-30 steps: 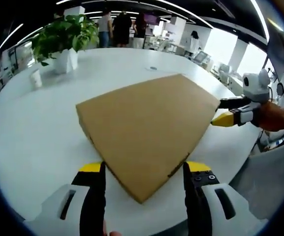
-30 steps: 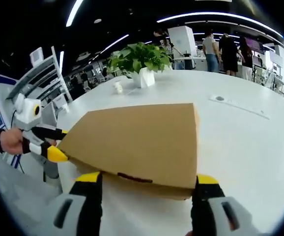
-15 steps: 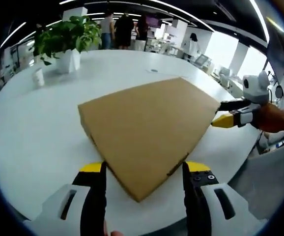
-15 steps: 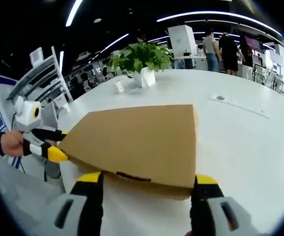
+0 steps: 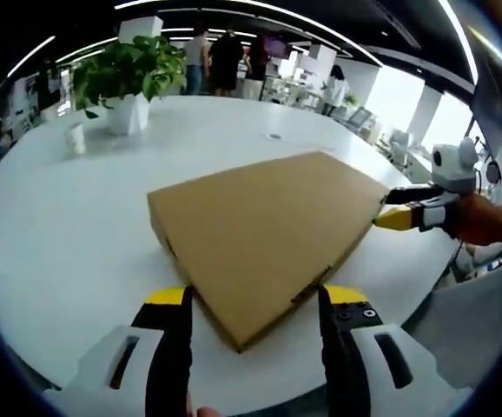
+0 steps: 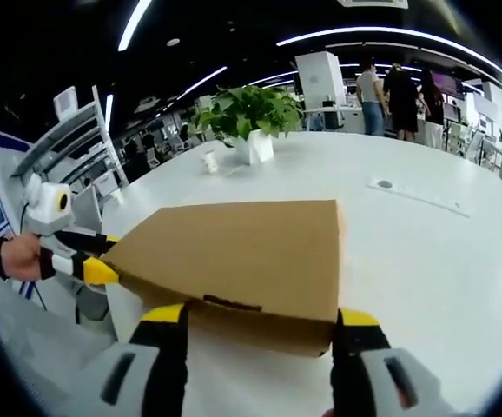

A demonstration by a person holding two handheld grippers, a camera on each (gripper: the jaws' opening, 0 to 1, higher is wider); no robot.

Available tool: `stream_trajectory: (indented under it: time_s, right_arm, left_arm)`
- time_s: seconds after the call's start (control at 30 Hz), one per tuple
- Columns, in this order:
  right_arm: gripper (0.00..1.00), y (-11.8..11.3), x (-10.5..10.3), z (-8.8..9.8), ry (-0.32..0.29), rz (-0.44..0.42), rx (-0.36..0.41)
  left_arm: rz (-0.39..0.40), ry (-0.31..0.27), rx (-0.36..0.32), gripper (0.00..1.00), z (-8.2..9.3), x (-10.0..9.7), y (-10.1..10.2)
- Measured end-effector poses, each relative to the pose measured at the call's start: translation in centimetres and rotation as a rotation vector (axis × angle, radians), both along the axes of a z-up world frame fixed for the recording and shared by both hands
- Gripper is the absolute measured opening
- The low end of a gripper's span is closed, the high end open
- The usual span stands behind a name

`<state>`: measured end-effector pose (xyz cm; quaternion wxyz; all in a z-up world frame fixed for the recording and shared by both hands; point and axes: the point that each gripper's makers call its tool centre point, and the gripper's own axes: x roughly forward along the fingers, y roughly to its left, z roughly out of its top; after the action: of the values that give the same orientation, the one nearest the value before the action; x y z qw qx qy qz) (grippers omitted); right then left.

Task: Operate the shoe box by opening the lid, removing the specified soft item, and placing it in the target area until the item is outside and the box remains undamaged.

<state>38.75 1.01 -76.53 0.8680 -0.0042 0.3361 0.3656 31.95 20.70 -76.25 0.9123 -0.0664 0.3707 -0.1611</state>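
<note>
closed shoe box (image 5: 264,234) corner between open left gripper (image 5: 253,304) jaws, on table (image 5: 69,234)

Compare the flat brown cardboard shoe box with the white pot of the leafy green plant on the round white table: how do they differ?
The flat brown cardboard shoe box is low, wide and angular; the white pot is small and upright. The shoe box lies close, between the open left gripper jaws, its lid shut; the pot stands far across the table, holding a leafy green plant. Both rest on the round white table.
</note>
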Motion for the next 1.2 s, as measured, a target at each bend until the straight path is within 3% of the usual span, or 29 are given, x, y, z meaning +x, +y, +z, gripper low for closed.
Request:
stream_trajectory:
  time_s: [0.83, 1.2]
  right_arm:
    - [0.58, -0.3, 1.0, 3.8, -0.064, -0.037, 0.046]
    - [0.56, -0.2, 1.6, 5.6, -0.093, -0.038, 0.063]
  left_arm:
    - [0.029, -0.101, -0.014, 0.54, 3.9, 0.6, 0.8]
    - [-0.029, -0.141, 0.026, 0.54, 4.9, 0.9, 0.9]
